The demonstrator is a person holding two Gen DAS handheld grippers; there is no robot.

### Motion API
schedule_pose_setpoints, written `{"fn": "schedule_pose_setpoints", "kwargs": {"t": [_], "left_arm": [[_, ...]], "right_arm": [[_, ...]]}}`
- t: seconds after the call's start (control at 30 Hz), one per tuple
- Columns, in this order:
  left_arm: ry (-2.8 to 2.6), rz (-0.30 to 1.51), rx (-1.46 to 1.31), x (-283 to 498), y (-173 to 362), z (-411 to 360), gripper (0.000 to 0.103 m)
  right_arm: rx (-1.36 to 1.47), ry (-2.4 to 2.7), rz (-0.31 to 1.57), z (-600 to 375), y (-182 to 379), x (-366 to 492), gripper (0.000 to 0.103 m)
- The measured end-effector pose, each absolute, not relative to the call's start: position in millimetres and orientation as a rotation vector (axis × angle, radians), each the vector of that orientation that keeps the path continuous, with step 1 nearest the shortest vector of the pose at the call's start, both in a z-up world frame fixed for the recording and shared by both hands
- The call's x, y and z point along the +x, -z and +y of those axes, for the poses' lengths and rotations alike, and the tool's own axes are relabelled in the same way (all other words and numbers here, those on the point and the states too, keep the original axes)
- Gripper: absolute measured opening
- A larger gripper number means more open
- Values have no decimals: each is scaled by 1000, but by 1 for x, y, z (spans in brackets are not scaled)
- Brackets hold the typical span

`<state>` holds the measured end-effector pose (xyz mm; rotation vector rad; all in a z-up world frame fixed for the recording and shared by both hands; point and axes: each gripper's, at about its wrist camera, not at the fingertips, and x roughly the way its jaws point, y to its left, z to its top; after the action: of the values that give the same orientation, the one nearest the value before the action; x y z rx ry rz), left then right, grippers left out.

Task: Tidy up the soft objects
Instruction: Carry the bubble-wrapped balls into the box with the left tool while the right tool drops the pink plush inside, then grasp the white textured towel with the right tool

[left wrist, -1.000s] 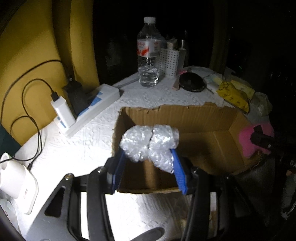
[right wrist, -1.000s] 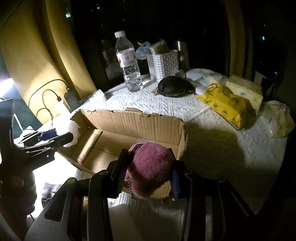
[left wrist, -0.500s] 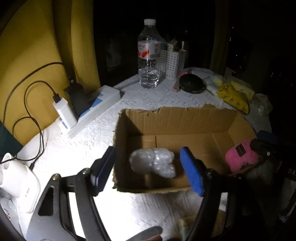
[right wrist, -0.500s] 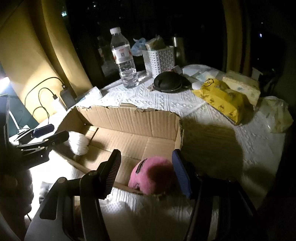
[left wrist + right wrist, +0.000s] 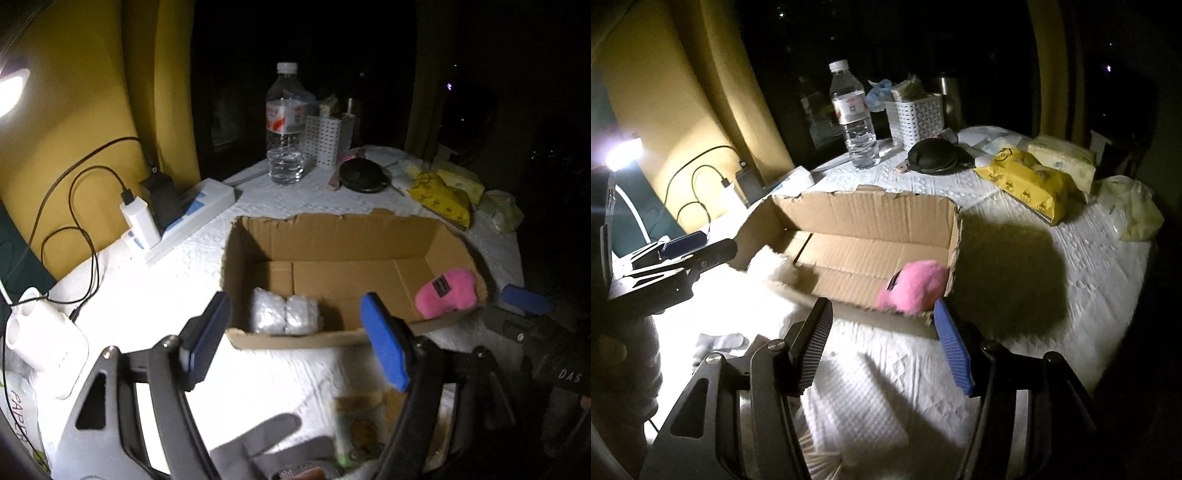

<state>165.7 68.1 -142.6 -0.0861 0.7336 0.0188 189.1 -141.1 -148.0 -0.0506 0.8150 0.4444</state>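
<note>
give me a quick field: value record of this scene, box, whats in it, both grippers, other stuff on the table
surface: table under a white textured cloth
container: open cardboard box
in box, left end: bubble wrap bundle
in box, right end: pink plush toy
left gripper: open, empty, short of the box's near wall
right gripper: open, empty, short of the box's near wall
behind box: water bottle, white basket, black round case, yellow packet
left of box: power strip with chargers
</note>
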Motion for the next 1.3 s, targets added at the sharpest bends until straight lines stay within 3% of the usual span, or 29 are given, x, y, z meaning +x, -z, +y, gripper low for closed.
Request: {"fn": "schedule_pose_setpoints", "kwargs": {"t": [0.3, 0.43, 1.17, 1.23, 1.3], "left_arm": [[8, 734, -72, 141, 141, 55, 75], [11, 743, -78, 132, 143, 54, 83], [-29, 833, -105, 98, 169, 57, 83], [-25, 836, -102, 99, 169, 53, 83], [-16, 839, -93, 99, 169, 48, 83]], "right_arm": [[-45, -451, 814, -144, 148, 165, 61], [-45, -466, 822, -142, 152, 154, 61], [-39, -549, 982, -122, 206, 162, 60], [-39, -557, 983, -121, 207, 163, 55], [-42, -572, 984, -120, 208, 163, 37]]}}
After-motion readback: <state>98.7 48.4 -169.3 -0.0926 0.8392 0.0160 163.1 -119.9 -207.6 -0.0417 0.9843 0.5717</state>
